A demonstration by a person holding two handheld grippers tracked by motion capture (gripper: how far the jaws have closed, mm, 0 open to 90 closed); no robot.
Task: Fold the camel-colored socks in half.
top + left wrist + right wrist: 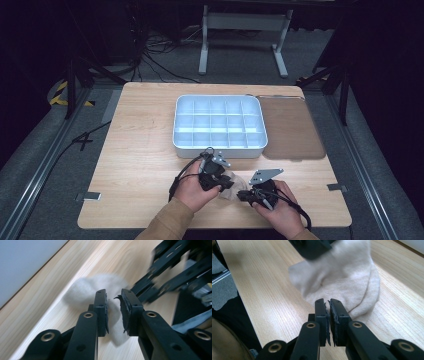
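Beige knit cloth, a sock, lies bunched on the wooden table close to the person's edge, between the two hands, where both tools can work on it at once. It seems to be held there for folding or rolling before it goes into a compartment, so it sits just short of the tray rather than off to one side.

Nearest, the right gripper has its jaws drawn almost together, a thin slit between the worn pads. In the right gripper view the tips sit at the sock's near edge; a fold of fabric may be pinched there, but I cannot tell whether they truly clamp it or merely rest against it. From above, this right gripper points inward at the pale bundle.

Across from it, the left gripper stands with a narrow gap between its jaws. In the left gripper view the sock shows through that gap and beyond the tips, yet the pads do not press on it, so I judge this one open and holding nothing. From above, the left gripper meets the bundle from the other side.

Farther off, the white divided tray waits, its compartments showing nothing inside, and a brown mat lies beside it.
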